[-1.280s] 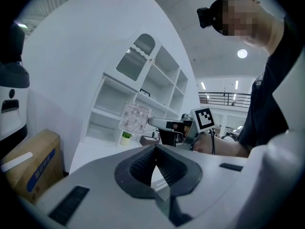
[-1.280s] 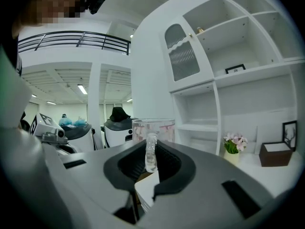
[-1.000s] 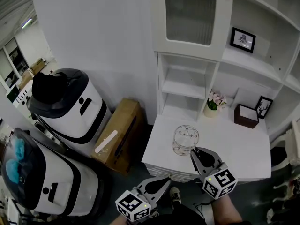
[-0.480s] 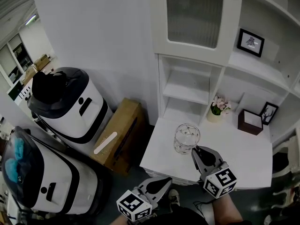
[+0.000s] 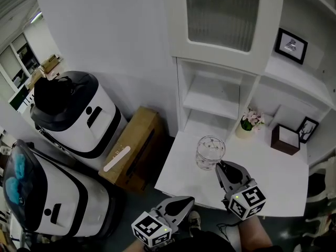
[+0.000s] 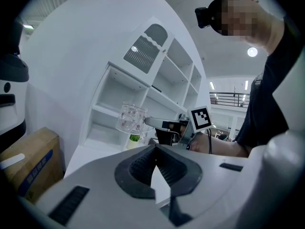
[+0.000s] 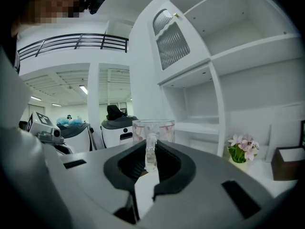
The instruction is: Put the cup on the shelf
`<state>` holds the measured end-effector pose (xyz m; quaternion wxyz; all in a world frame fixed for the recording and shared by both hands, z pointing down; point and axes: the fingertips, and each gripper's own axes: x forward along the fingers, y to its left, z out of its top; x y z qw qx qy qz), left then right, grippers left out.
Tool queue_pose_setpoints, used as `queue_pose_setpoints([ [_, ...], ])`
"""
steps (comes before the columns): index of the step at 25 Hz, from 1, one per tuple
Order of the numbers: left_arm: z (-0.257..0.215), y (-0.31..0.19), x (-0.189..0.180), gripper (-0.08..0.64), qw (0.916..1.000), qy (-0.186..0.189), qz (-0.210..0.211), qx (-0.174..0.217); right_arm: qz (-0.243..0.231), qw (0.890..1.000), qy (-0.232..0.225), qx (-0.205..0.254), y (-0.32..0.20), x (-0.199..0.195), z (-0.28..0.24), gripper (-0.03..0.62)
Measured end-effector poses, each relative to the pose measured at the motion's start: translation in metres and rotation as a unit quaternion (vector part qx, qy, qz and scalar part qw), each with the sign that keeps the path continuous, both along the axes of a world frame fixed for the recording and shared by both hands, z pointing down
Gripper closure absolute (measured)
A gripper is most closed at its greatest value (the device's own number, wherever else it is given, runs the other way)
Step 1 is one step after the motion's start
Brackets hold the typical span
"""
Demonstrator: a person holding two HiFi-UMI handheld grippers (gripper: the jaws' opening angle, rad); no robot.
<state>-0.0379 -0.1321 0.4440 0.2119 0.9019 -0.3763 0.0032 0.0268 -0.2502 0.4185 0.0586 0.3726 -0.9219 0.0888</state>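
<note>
A clear glass cup (image 5: pixel 209 152) with small pink marks hangs in the air over the white counter (image 5: pixel 262 185), held by its handle. My right gripper (image 5: pixel 219 168) is shut on that handle, and the cup (image 7: pixel 153 130) stands upright just past its jaws. The cup (image 6: pixel 131 118) also shows in the left gripper view in front of the white shelf unit (image 6: pixel 119 97). My left gripper (image 5: pixel 184 202) hangs low near my body, shut with nothing in it. The open shelf compartments (image 5: pixel 212 101) lie beyond the cup.
A small pot of pink flowers (image 5: pixel 249 121) and a dark brown box (image 5: pixel 286 138) stand at the back of the counter. Framed pictures (image 5: pixel 291 44) sit on upper shelves. A cardboard box (image 5: pixel 131 148) and two white-and-black machines (image 5: pixel 79 117) stand on the floor to the left.
The view has shifted slightly, so the shelf sits lower right in the head view. The cup stays in the right gripper, a little nearer the shelf. The left gripper has barely moved.
</note>
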Motion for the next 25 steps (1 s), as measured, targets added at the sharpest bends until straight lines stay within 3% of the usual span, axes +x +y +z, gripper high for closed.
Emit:
queue_pose_setpoints([
  [25,0.036,-0.079,0.029,0.555,0.9992,-0.002,-0.012,-0.037,0.011,1.000,0.020,-0.021,-0.092,0.017,0.067,0.561],
])
